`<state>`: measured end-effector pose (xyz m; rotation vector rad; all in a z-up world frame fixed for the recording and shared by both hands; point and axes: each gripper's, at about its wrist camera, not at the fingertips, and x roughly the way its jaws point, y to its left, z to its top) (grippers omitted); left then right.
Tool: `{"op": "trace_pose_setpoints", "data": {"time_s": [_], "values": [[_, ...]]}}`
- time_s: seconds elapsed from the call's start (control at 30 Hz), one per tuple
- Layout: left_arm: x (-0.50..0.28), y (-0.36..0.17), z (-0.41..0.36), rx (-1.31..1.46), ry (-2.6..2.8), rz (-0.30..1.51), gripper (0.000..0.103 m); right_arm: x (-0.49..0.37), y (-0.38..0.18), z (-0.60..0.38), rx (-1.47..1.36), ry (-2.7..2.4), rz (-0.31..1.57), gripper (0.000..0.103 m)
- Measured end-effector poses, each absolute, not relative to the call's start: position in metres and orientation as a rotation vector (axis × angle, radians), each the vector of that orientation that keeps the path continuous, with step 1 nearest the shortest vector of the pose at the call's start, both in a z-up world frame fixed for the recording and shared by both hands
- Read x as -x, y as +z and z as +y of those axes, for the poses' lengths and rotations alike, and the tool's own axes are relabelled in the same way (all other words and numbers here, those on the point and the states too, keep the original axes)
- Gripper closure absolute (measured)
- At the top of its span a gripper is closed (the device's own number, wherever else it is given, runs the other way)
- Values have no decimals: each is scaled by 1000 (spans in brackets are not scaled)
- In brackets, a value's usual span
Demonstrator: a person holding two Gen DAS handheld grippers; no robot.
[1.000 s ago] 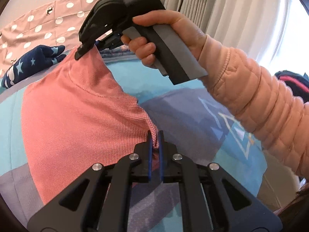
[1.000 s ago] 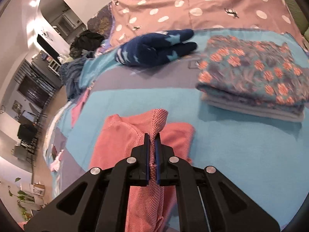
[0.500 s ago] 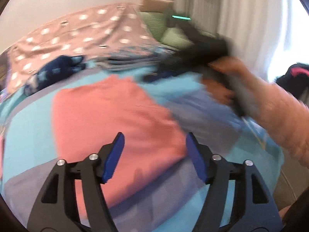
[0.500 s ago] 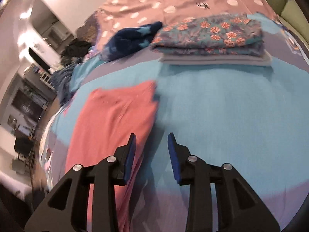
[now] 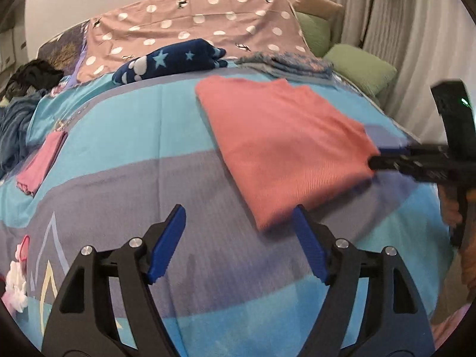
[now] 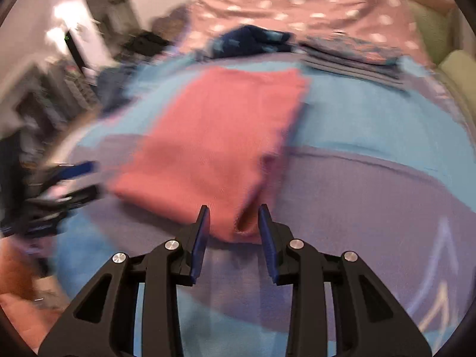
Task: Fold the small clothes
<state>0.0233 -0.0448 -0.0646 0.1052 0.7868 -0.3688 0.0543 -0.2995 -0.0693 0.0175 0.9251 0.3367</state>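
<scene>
**Both tools clear of the folded pink garment on the bed**

Left tool (image 5: pixel 239 245): the jaws are seen wide apart and opening. Nothing is held between the blue pads (image 5: pixel 166 244). Only the striped bedspread (image 5: pixel 125 184) is seen through the gap. The near corner of the pink garment (image 5: pixel 282 142) lies just beyond the right-hand pad, with no contact observed.

Right tool (image 6: pixel 233 242): the jaws are set at a narrow gap, with the pads not pressed on anything. The near corner of the pink garment (image 6: pixel 214 136) appears in the gap between the fingertips, but whether it lies between the pads or just beyond them cannot be told, as this view is blurred. In the left wrist view the right tool (image 5: pixel 386 156) is seen at the garment's right edge, gripped by a hand (image 5: pixel 452 211) that is largely cut off by the frame.

Garment: it is laid flat as a folded rectangle on the blue and grey bedspread, between the two tools.

Surroundings: a stack of folded floral clothes (image 5: pixel 285 65) is noted beyond the garment, with a dark blue star-patterned item (image 5: pixel 169 61) beside it. A polka-dot cover (image 5: pixel 190 26) and green pillows (image 5: pixel 360 70) are seen at the head of the bed. A small folded pink piece (image 5: pixel 40 163) lies well apart at the left.
</scene>
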Motion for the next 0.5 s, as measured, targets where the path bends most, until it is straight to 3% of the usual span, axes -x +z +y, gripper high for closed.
{"op": "trace_pose_setpoints", "data": {"time_s": [0.17,0.5], "values": [[-22,-87,-42,-113,-334,827,27,-55,-83,-337,-229,261,951,68],[-23,-85,-44,-72,-354,800,29,-40,-56,-317,-226,298,835,68]]}}
